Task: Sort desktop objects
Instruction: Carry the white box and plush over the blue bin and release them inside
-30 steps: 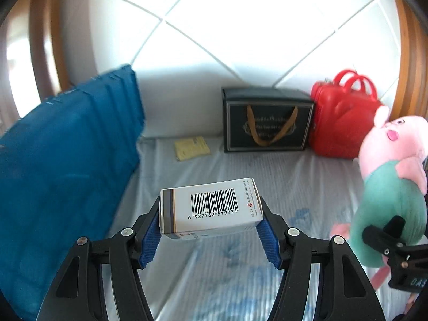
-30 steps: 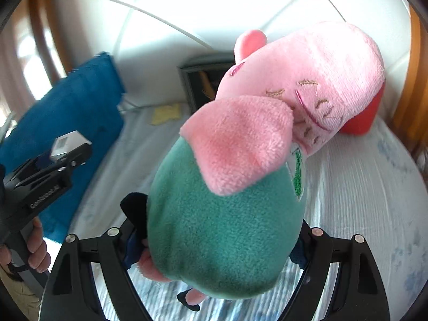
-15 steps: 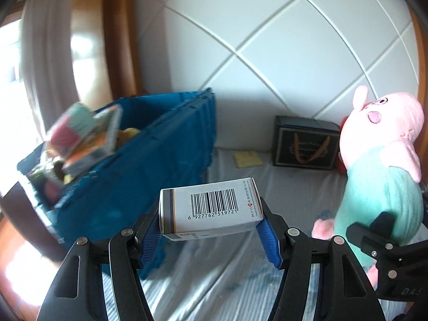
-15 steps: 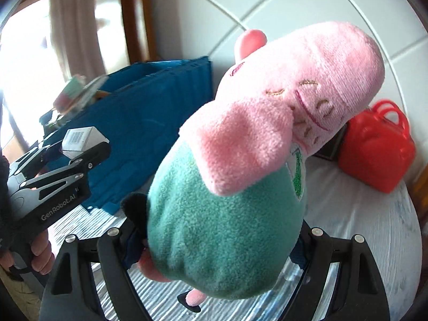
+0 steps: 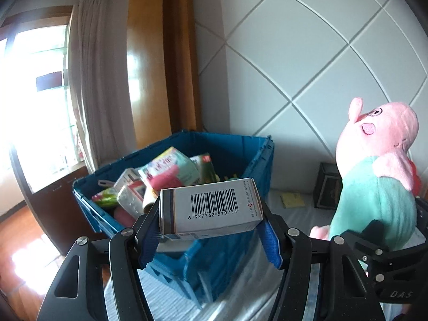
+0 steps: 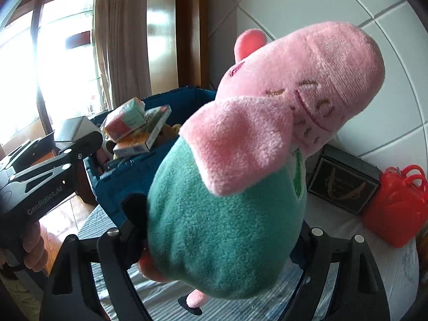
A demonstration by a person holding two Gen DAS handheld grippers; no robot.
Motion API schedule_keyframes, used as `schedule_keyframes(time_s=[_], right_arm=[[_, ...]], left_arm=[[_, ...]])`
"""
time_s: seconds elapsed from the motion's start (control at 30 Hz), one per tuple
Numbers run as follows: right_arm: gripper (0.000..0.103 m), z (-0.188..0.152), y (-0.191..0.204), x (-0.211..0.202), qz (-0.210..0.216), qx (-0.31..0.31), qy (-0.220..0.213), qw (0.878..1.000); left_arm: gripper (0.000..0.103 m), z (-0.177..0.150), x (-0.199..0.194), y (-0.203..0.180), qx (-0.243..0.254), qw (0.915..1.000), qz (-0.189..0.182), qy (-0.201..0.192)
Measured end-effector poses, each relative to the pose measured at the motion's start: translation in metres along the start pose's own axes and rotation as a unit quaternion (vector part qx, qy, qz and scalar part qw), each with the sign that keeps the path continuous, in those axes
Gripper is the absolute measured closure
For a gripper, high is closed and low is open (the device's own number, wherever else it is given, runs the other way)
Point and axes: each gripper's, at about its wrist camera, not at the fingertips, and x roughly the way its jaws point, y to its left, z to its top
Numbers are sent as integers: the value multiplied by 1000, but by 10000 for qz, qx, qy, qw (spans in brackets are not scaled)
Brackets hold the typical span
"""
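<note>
My left gripper (image 5: pixel 211 236) is clamped on a white carton (image 5: pixel 211 208) with a barcode on its upper face, the blue pads pressing its two short ends, and I hold it in the air in front of the blue crate (image 5: pixel 248 157). My right gripper (image 6: pixel 214 243) has its jaws spread wide around the green belly of a pink plush pig (image 6: pixel 240 165), gripping it so the head tips up and to the right; the pads themselves are hidden behind the plush. The crate stands on a surface covered with a pale, finely striped cloth (image 5: pixel 240 286) and is already heaped with packets and small boxes (image 5: pixel 171 171). Behind the crate a wooden frame (image 5: pixel 163 61) runs up beside a white wall (image 5: pixel 307 53) of large panels set on the diagonal. To the left a cream curtain (image 5: pixel 91 80) hangs at a very bright window, with reddish wood floor (image 5: pixel 24 246) below. Farther back on the cloth, against the wall, sit a dark gift box (image 6: pixel 345 184) with a gold ribbon mark, a red toy case (image 6: pixel 396 211) touching its right side, and a yellow pad (image 5: pixel 293 200) lying flat.
</note>
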Motion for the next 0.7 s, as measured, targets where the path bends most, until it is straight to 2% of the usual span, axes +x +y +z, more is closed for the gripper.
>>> schedule_keyframes(time_s=[0.2, 0.33, 0.5, 0.7], right_arm=[[18, 51, 48, 32, 34, 2, -285, 9996], [18, 91, 85, 69, 131, 82, -391, 9991], [18, 138, 132, 117, 340, 114, -366, 9987], [18, 178, 191, 178, 559, -136, -44, 9983]], left_arm=[[39, 36, 38, 74, -7, 9997, 189, -182], [39, 63, 80, 134, 72, 9988, 440, -190], [39, 79, 138, 187, 191, 9978, 625, 76], [39, 62, 203, 224, 184, 9968, 414, 660]])
